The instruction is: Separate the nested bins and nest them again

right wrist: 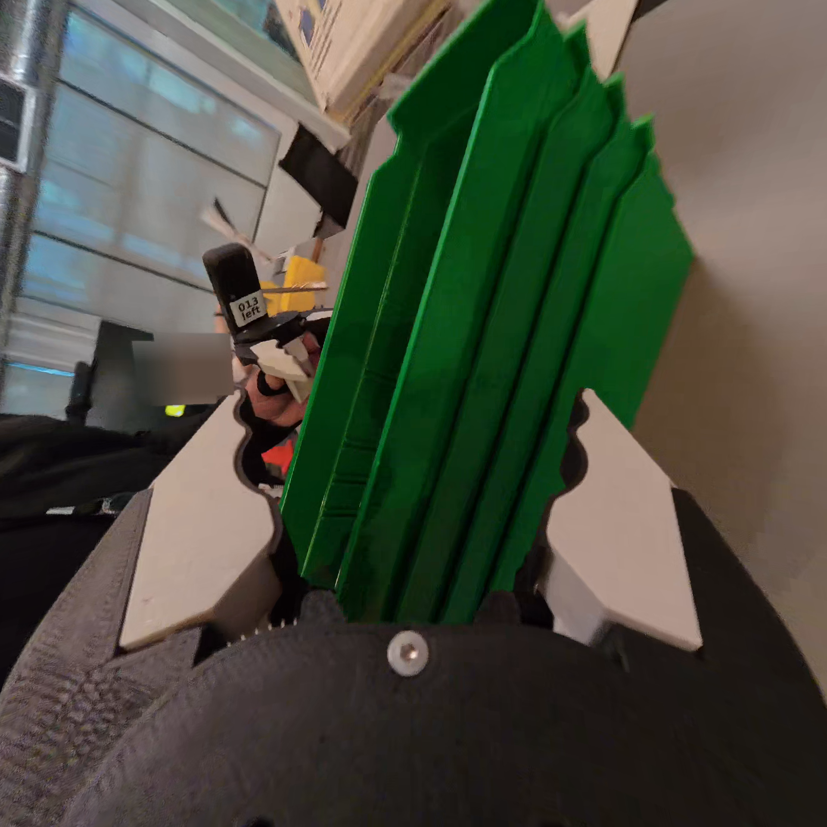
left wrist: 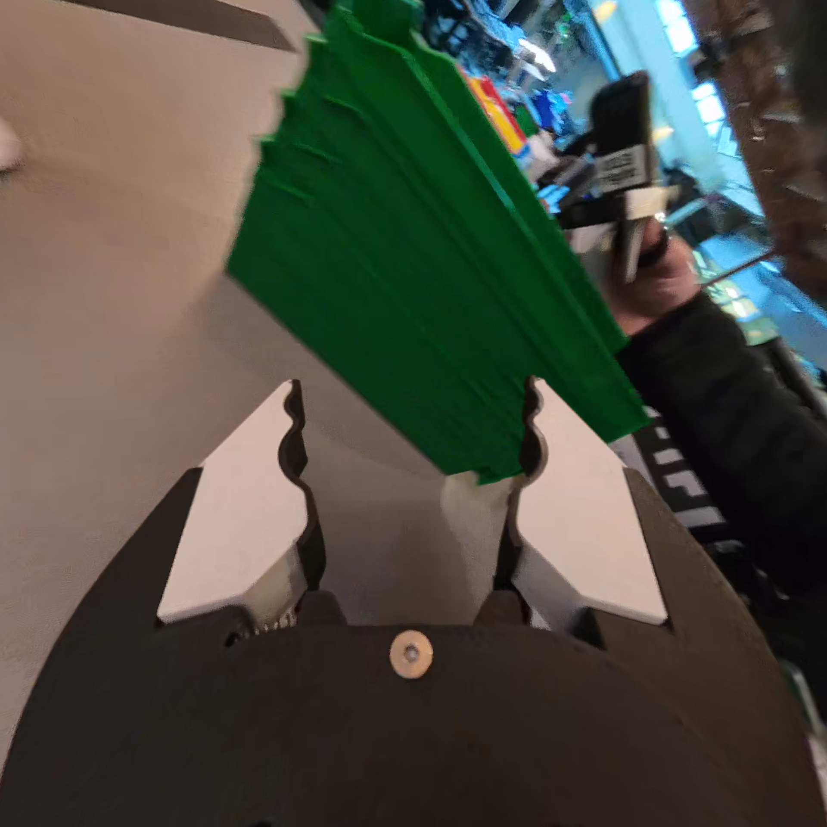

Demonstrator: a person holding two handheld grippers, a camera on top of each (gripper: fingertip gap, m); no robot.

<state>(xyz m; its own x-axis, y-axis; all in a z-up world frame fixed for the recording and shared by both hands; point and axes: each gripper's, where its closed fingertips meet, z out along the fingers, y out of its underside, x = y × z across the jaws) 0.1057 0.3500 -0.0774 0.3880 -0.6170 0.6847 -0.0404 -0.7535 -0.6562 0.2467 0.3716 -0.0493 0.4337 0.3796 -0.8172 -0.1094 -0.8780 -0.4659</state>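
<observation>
A: So, what's shown, both wrist cams?

B: A stack of green bins (right wrist: 470, 358), nested, held up off the beige table (left wrist: 112, 268) and tipped on its side. Several stepped rims show edge-on, so more than two bins, exact count unclear.

A: Right claw (right wrist: 411, 447)?

B: Spread wide, w/ the stack's near end sitting deep between its white fingers (right wrist: 201, 537), almost against the black body. Bins fill the gap but I can't tell if the pads actually press them, so grasping or merely cradling: can't tell.

A: Left claw (left wrist: 414, 394)?

B: Jaws apart. The stack's lower corner touches the inner pad of one finger (left wrist: 532, 429); the other finger stands clear, table visible between. So released, not pinching. In the right cam that claw shows farther off, beside the stack's outer wall, held in a person's hand (right wrist: 273, 402) w/ a dark sleeve.

A: Which step?

B: Prob. early separation: bins look fully nested, none pulled free yet.

A: Next move needs?

B: My guess: one claw must clamp the outer bin's rim, the other a single inner rim, then pull apart along the stack's length. Rims sit close together, so catching two at once is the risk. Frames are motion-blurred, so fine detail is unsure.
</observation>
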